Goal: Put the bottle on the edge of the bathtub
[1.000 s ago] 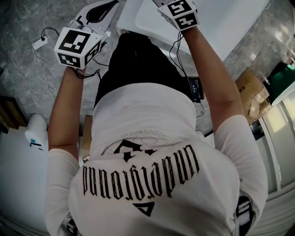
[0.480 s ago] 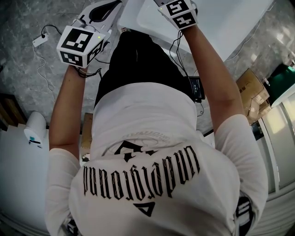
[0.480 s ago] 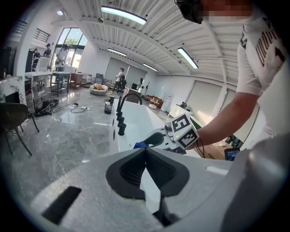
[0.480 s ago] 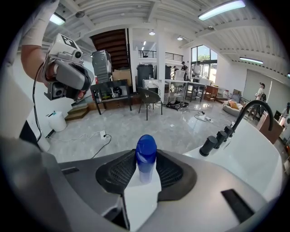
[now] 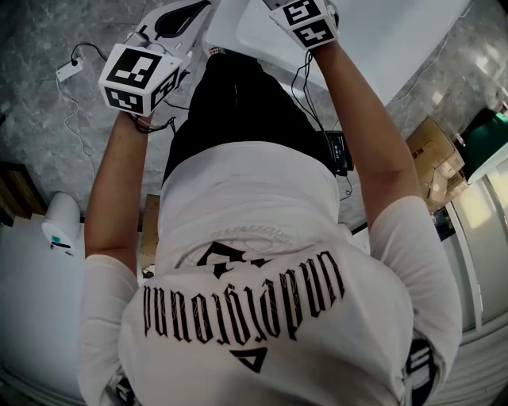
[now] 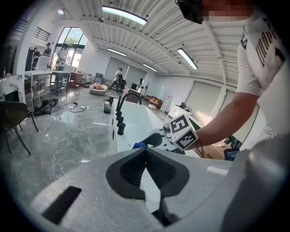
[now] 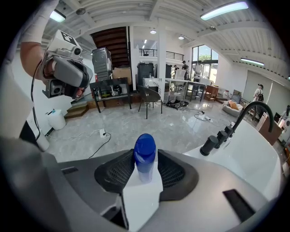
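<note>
A white bottle (image 7: 143, 183) with a blue cap (image 7: 145, 149) stands upright between the pads of my right gripper (image 7: 145, 159), which is shut on it. The white bathtub (image 7: 256, 156) with its black faucet (image 7: 253, 108) lies to the right of the bottle. In the head view the right gripper's marker cube (image 5: 308, 22) is over the tub's rim (image 5: 230, 36), with its jaws cut off by the top edge. My left gripper (image 6: 145, 149) is shut with nothing in it and hovers left of the tub (image 6: 136, 122).
Grey marble floor surrounds the tub. A power strip with its cable (image 5: 67, 73) lies at the left and a white bin (image 5: 62, 222) stands further left. Cardboard boxes (image 5: 432, 158) stand at the right. Chairs and tables (image 7: 152, 97) stand further off.
The left gripper has drifted slightly right and up towards the tub. The right gripper has edged a little further over the tub, with the bottle still held.
</note>
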The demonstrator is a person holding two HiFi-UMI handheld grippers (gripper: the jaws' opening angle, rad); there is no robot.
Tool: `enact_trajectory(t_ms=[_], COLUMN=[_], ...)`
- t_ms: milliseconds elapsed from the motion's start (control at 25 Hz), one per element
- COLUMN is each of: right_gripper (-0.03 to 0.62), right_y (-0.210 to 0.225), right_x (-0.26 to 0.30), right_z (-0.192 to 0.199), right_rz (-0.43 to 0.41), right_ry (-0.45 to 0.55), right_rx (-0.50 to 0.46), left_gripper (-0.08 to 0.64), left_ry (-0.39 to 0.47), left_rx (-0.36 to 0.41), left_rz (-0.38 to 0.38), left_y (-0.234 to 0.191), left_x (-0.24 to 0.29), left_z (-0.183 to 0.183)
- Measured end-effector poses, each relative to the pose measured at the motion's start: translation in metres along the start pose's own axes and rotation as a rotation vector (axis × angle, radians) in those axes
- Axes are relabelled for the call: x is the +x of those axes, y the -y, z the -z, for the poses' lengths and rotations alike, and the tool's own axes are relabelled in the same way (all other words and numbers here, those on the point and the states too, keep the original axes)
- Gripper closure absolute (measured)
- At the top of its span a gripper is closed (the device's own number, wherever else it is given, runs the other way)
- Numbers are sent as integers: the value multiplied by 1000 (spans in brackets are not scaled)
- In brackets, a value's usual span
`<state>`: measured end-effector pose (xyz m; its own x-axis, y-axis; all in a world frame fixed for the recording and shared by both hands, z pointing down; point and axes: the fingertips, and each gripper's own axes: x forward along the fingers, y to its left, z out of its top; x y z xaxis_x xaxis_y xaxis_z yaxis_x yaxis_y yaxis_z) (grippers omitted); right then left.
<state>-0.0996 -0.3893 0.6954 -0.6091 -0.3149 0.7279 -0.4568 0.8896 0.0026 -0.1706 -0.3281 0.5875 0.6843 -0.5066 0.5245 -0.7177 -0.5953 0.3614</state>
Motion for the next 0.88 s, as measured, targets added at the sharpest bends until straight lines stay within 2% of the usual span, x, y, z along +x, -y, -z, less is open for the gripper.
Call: enact_trajectory(t_ms=[440, 880], right_gripper=[430, 428], right_y=[2, -12], right_x=[-11, -80], right_z=[-1, -57], right_rz=[17, 100], right_ry=[16, 107], right_rx=[37, 46], left_gripper=[545, 545], left_ry=[0, 61], left_rx=[13, 62], left_rz=[14, 12], left_y=[3, 17], left_x=[-3, -45], left_z=[1, -26])
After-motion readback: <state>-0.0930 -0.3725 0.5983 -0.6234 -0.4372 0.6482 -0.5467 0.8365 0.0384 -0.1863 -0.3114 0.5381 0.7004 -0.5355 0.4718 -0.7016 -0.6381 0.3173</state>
